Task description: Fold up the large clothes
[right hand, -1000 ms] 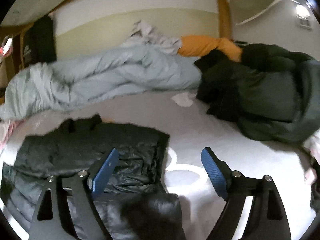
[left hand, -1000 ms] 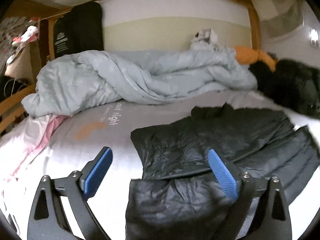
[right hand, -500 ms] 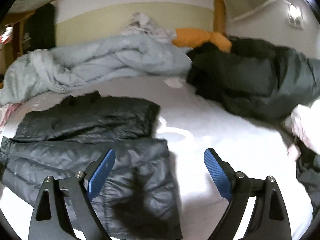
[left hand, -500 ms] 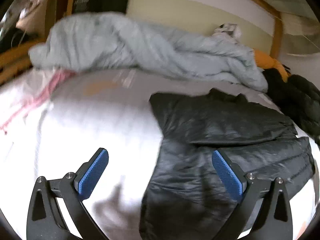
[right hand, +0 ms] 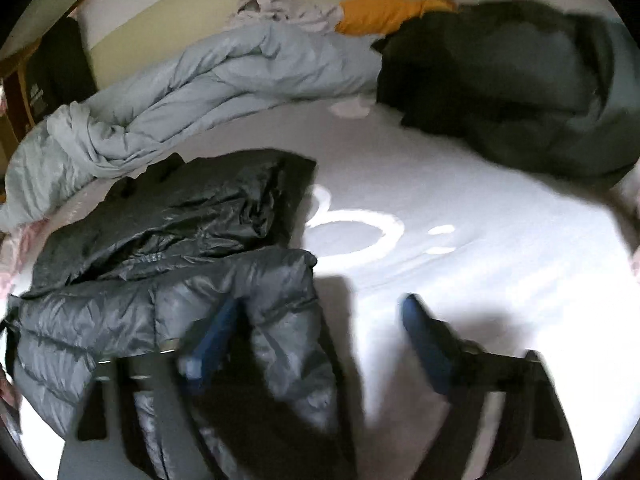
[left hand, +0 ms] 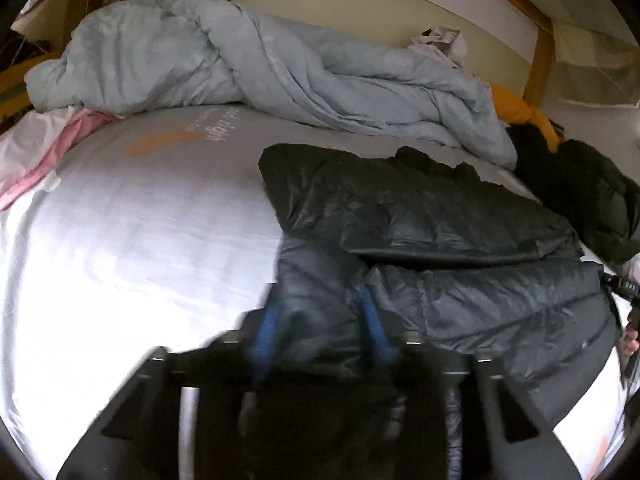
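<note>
A dark grey puffer jacket (left hand: 460, 240) lies on the white bed sheet (left hand: 140, 240), its upper part folded over the lower. My left gripper (left hand: 320, 328) has its blue pads closed in on a bunched fold at the jacket's near left corner. In the right wrist view the jacket (right hand: 168, 248) lies at the left. My right gripper (right hand: 320, 328) is open, its left pad on the jacket's near right corner and its right pad over the bare sheet (right hand: 480, 240).
A crumpled light blue duvet (left hand: 260, 68) lies along the far side of the bed. A heap of dark clothes (right hand: 520, 92) and an orange item (right hand: 380, 14) sit at the far right. Pink cloth (left hand: 44, 160) lies at the left edge.
Both grippers have dropped down to the jacket's near corners. The left gripper's pads have closed from wide open onto the jacket fabric. The right gripper stays open.
</note>
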A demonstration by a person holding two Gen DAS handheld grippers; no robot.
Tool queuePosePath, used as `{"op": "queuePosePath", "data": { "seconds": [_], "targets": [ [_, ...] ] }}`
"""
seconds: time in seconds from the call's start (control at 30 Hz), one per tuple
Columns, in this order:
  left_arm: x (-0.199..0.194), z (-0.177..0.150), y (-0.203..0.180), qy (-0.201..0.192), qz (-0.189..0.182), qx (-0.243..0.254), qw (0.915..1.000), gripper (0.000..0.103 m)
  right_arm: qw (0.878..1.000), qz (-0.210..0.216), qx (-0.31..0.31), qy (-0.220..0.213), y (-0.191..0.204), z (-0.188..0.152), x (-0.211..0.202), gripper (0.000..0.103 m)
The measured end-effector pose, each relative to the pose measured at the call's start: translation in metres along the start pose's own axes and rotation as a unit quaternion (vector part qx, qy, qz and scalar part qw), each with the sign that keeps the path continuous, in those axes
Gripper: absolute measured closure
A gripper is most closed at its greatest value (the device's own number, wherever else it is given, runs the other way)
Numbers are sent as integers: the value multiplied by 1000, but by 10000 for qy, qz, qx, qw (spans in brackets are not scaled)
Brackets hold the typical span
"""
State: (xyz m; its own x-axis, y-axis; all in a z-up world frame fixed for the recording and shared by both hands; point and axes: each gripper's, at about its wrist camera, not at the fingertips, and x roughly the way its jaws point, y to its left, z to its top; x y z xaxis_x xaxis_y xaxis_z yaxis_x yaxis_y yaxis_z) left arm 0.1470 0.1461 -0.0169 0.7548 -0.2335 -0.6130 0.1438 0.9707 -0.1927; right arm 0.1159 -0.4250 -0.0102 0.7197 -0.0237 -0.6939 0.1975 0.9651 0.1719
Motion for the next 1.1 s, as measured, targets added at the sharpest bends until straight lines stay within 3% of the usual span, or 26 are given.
{"op": "queuePosePath", "data": {
  "seconds": [0.03, 0.1, 0.13, 0.3, 0.43, 0.5, 0.53, 0.6, 0.8, 0.87, 0.9, 0.97, 1.1],
  "targets": [
    [-3, 1, 1, -70, -86, -36, 9999, 88, 10000, 63, 69, -15, 0, 0, 1, 76],
    [-16, 4, 2, -347, -235, -114, 9991, 93, 9995, 170, 107, -257, 5, -1, -5, 94],
    [-25, 7, 0, -517, -286, -92, 9982, 94, 9989, 130, 1, -457, 10, -1, -13, 97],
    [-69, 14, -14, -1284, -379, 197, 9908, 94, 9881, 97, -422, -1473, 30, -3, -66, 98],
    [-79, 14, -6, -1485, -568, 48, 9873, 94, 9828, -16, -458, -1786, 31, -4, -83, 98],
    [-81, 14, -3, -1529, -535, 61, 9868, 86, 9828, -13, -405, -1803, 29, -3, -84, 98],
    [-80, 15, -4, -1489, -397, 135, 9880, 80, 9829, 32, -388, -1798, 29, -3, -83, 98],
    [-77, 15, -2, -1427, -251, 152, 9893, 79, 9833, 60, -453, -1760, 32, -2, -82, 98],
    [-65, 15, 8, -1115, -416, -153, 9928, 79, 9846, -61, -621, -1634, 35, -2, -77, 98],
    [-69, 14, 9, -1193, -397, -181, 9919, 94, 9843, -78, -619, -1651, 36, -2, -77, 98],
    [-72, 14, 10, -1262, -383, -183, 9911, 94, 9842, -77, -612, -1658, 37, -2, -76, 98],
    [-71, 16, 7, -1276, -201, -104, 9916, 95, 9833, -57, -591, -1723, 38, -3, -76, 98],
    [-30, 18, 4, -571, 408, 66, 9975, 95, 9843, -262, -697, -1599, 42, -2, -60, 98]
  ]
}}
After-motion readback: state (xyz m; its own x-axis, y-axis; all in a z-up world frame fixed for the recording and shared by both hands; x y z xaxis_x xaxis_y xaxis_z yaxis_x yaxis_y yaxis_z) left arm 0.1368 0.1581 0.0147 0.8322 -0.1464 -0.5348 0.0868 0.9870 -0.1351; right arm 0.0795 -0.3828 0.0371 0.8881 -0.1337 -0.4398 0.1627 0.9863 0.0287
